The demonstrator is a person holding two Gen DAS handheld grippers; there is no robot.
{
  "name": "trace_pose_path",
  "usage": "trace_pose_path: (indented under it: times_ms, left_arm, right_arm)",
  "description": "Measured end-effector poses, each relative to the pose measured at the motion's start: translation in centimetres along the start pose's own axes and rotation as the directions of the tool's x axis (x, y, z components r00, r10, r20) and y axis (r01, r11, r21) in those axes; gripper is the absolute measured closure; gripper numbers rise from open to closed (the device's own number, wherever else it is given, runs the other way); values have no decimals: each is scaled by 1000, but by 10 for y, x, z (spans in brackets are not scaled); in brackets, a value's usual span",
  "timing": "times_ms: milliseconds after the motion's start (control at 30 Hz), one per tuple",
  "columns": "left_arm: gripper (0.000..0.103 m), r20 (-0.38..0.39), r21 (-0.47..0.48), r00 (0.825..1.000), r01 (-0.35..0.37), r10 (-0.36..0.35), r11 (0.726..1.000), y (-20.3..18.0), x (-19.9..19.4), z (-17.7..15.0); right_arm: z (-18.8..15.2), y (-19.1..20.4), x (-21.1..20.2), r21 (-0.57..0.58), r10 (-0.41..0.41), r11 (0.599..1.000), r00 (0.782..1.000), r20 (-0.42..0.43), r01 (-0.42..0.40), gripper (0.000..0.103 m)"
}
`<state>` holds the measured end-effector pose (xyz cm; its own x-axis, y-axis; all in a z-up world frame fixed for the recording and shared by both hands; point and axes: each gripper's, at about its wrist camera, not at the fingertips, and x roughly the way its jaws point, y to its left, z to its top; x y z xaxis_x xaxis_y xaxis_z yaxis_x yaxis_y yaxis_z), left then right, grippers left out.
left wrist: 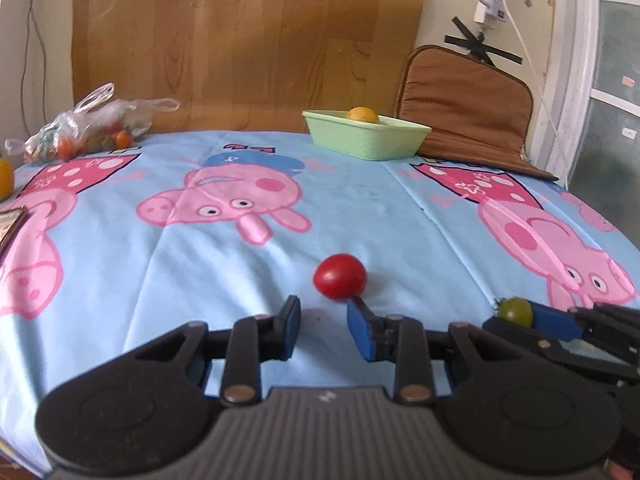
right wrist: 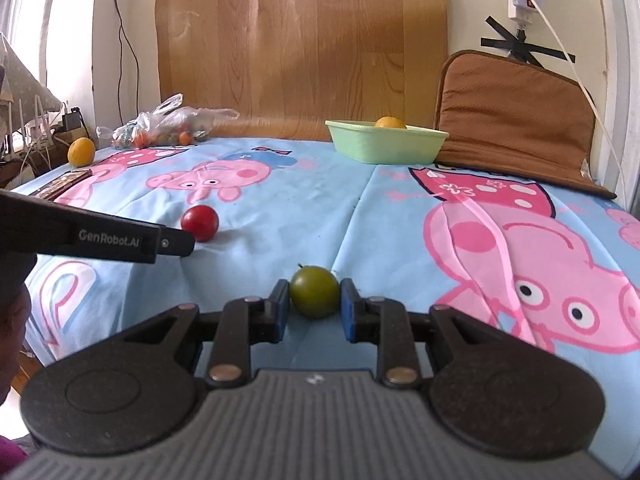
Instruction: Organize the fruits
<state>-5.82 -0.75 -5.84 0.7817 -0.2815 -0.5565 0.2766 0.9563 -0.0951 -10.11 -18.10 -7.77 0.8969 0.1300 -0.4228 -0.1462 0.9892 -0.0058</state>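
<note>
Your right gripper (right wrist: 314,300) is pinching the green tomato (right wrist: 314,297) between both pads, with the fruit sitting on the blue cartoon cloth (right wrist: 320,208). Your left gripper (left wrist: 326,318) is sitting spread, empty, its right pad just touching the red tomato (left wrist: 340,282) lying ahead of it. The green bowl (right wrist: 384,146) at the far edge is holding an orange (right wrist: 390,122).
</note>
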Motion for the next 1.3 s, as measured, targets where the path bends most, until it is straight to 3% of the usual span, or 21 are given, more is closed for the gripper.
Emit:
trace_pose_path:
  times_ms: [1300]
  left_arm:
    - [76, 46, 49, 999, -31, 29, 998, -6, -2, -8]
  right_arm:
    - [-7, 2, -6, 0, -9, 1000, 999, 37, 10, 74]
